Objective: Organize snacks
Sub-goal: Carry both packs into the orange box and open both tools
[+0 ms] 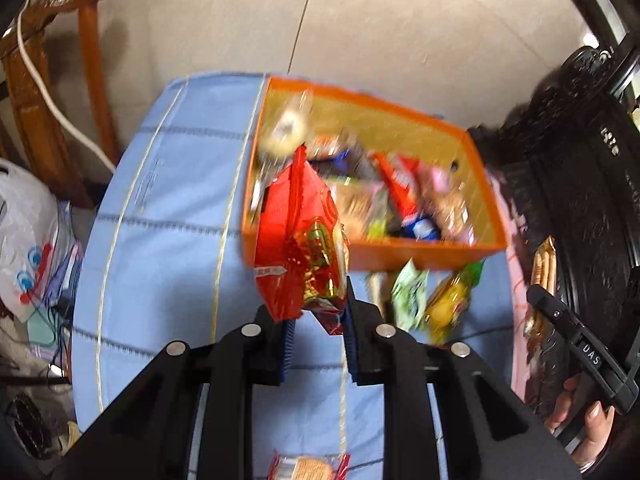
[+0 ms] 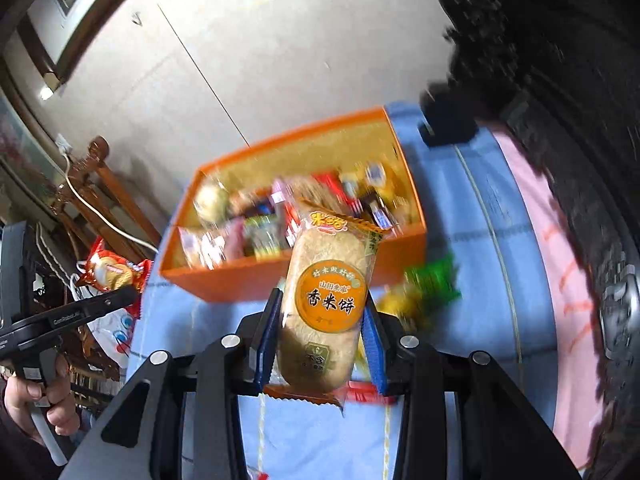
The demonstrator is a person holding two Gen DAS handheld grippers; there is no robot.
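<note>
Blue cloth [image 2: 472, 216] covers my table. I judge both packets light, crinkly and crushable. My right gripper [image 2: 320, 334] pinches the rice cracker pack [image 2: 326, 300] mid-body, my left gripper [image 1: 318, 322] the red snack bag [image 1: 300, 240] by its lower end; ahead of both, the orange box [image 2: 248, 284].

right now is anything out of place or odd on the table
Yes: a green packet and a yellow packet lie loose on the blue cloth just outside the orange box, where the other snacks are piled. A small biscuit pack also lies apart on the cloth. Nothing looks spilled or torn.
</note>
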